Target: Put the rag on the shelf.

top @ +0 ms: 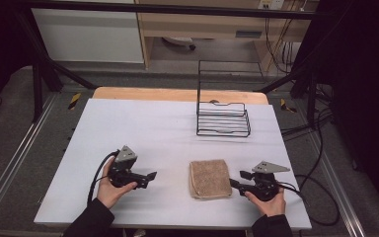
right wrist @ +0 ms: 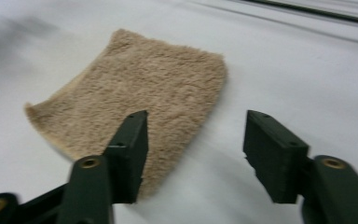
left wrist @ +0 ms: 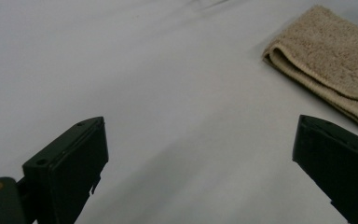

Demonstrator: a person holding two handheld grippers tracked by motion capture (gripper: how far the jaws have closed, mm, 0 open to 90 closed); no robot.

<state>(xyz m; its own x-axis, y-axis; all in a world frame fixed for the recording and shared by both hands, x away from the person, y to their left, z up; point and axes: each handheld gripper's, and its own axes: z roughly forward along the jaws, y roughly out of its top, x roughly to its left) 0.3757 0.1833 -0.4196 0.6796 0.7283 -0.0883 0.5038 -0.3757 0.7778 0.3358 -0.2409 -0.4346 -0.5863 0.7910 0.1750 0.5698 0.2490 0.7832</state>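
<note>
Two claws are hovering low over the white surface [top: 143,123], one on each side of a folded tan towel [top: 210,178] lying flat near the front edge. The right claw [right wrist: 193,154] is standing spread, nothing pinched, one jaw over the towel's near edge. The left claw [left wrist: 200,158] is gaping wide and empty, well apart from the towel. A wire rack [top: 223,118] is sitting farther back.

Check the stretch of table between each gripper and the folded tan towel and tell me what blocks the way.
Nothing visible does. The folded tan towel lies flat on the white table. Bare tabletop separates it from the left gripper, whose fingers are open. The right gripper, open too, is at the towel's edge. The wire rack stands farther back.
</note>
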